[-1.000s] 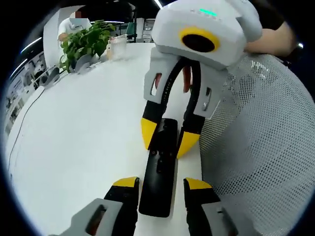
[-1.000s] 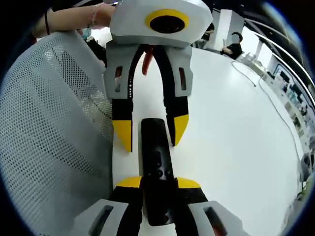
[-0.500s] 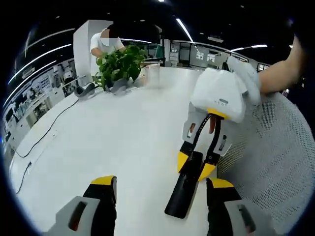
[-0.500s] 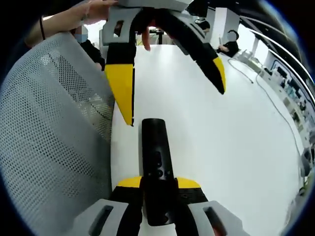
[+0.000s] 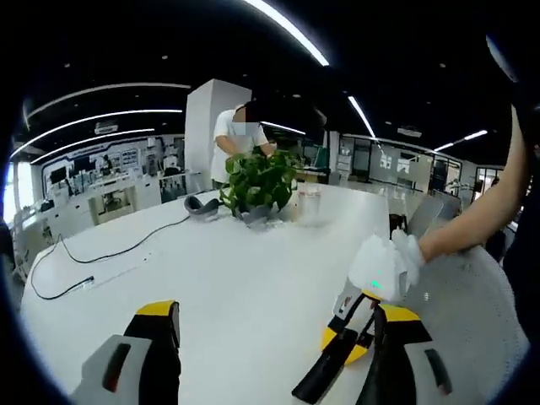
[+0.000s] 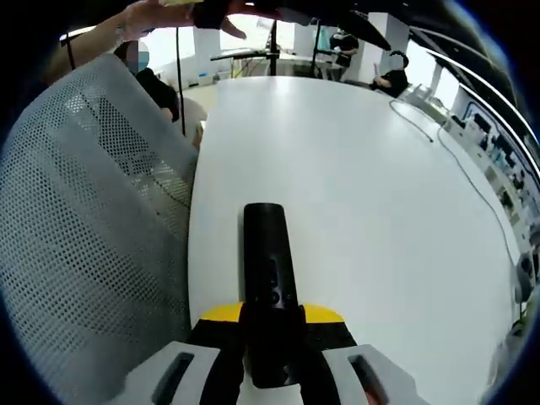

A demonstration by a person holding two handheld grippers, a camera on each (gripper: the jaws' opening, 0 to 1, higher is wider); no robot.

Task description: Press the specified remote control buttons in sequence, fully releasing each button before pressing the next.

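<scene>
Remote control (image 6: 270,291) lies along the white worktop (image 6: 371,211) near its edge by the mesh chair (image 6: 93,228), clamped at one end by the right hand-held gripper (image 6: 272,316). Left hand-held gripper (image 5: 278,329) hangs raised, jaws wide, empty; bring one tip squarely down on a single button, then lift fully clear.

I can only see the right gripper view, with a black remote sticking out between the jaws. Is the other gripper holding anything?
Observer: No. In the left gripper view the left gripper has its jaws wide apart and holds nothing.
Operator: Can you see my remote from there?
Observer: Yes. The remote lies at the lower right of that view, on the white table, with the right gripper shut on its far end.
Operator: Is there anything else on the table?
Observer: A potted plant stands at the far side, and a black cable trails across the left.
</scene>
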